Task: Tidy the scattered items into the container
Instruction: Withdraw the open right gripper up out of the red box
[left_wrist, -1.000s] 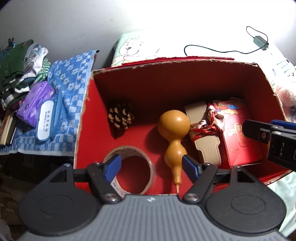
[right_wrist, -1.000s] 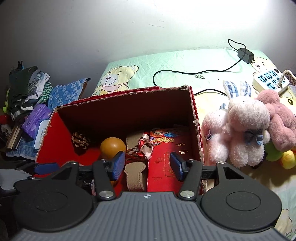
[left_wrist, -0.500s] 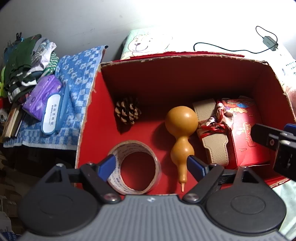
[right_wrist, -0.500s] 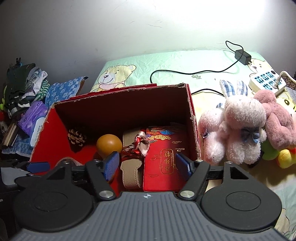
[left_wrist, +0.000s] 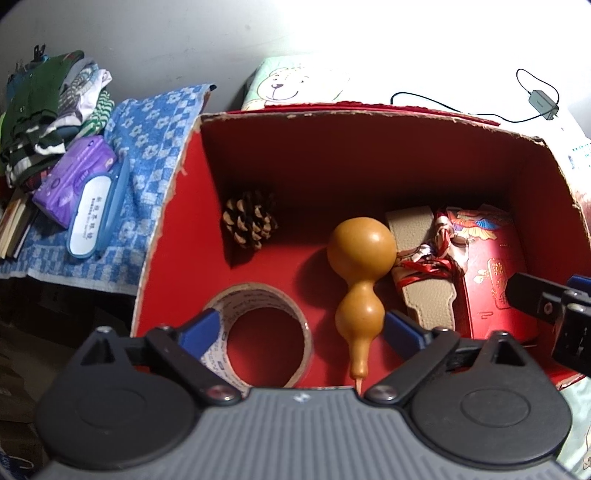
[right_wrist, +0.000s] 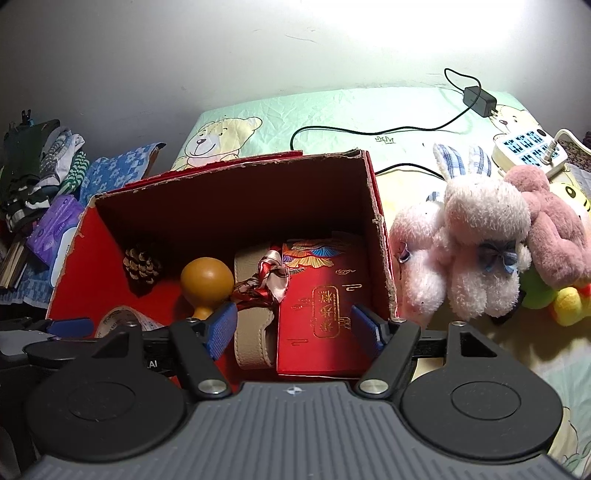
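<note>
A red cardboard box (left_wrist: 173, 236) (right_wrist: 380, 236) stands open on the bed. Inside lie a pine cone (left_wrist: 251, 223) (right_wrist: 142, 266), an orange gourd (left_wrist: 360, 280) (right_wrist: 207, 284), a roll of clear tape (left_wrist: 264, 332) (right_wrist: 122, 321), a beige strap (left_wrist: 421, 266) (right_wrist: 255, 332) tied with a red ribbon (left_wrist: 432, 262) (right_wrist: 267, 282), and a red gift packet (left_wrist: 495, 280) (right_wrist: 325, 306). My left gripper (left_wrist: 301, 328) hangs open above the box's near side, over the tape and gourd. My right gripper (right_wrist: 293, 325) is open too, above the strap and packet; it also shows at the left wrist view's right edge.
Pink plush rabbits (right_wrist: 480, 236) and a yellow-green toy (right_wrist: 554, 299) lie right of the box. A charger with cable (right_wrist: 478, 101) and a power strip (right_wrist: 528, 151) rest on the bear-print sheet. Left of the box sit a blue checked cloth (left_wrist: 147, 155), purple tissue pack (left_wrist: 74, 177) and folded clothes (left_wrist: 48, 107).
Both grippers have drawn back and up from the box, so more of its inside shows. Both stayed open, and the items in the box have not moved.
</note>
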